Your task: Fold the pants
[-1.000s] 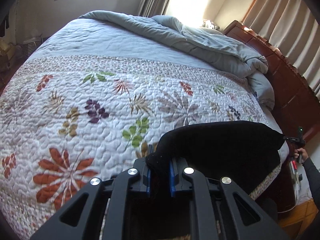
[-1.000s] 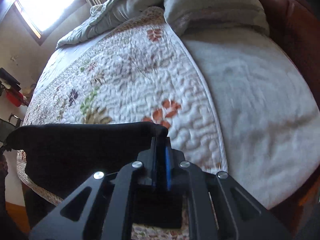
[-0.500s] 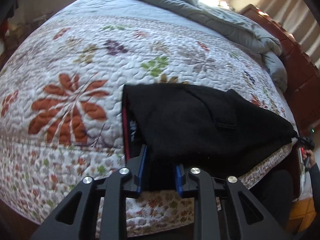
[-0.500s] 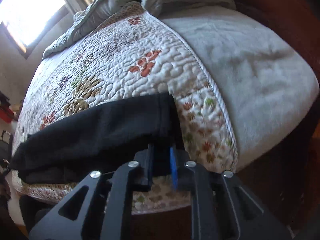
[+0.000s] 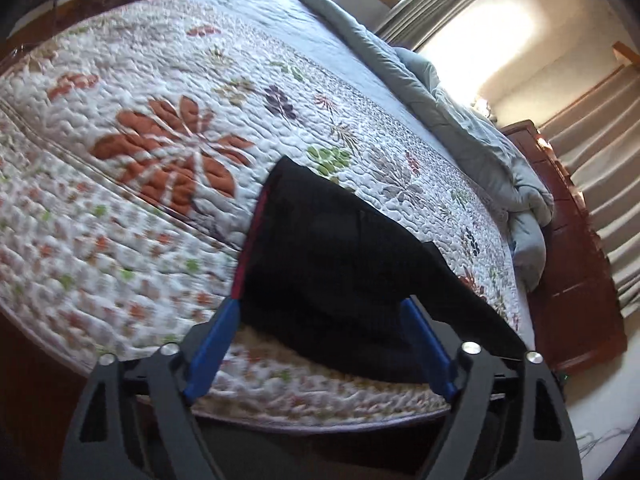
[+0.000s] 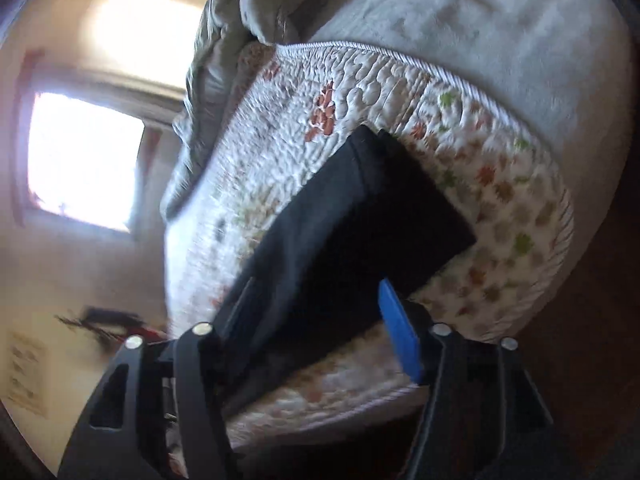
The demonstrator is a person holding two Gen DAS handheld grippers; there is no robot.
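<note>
In the left wrist view, a bed is filling most of the picture, and a white quilted bedspread with orange, green and purple leaf prints is covering it. A grey duvet is lying bunched along the far side of the bed. A dark red wooden headboard is standing at the right, pale curtains are hanging behind it, and strong light is coming from the window area at the top. The black pants are lying on the near edge of the bedspread, partly hanging over the side, and a thin red stripe is showing along their left border. The left gripper is released: its blue jaws have just been opening and are standing wide, with the near edge of the pants between them, and the pads are not pressing the cloth. In the right wrist view, which is tilted and blurred, the same bedspread is ending in a corded edge beside a grey blanket. A bright window is shining at the left. The pants are lying as a dark folded band across the bed corner. The right gripper is also released, its jaws having just been opening around the end of the pants without clamping it. No writing or label is readable in either view.
</note>
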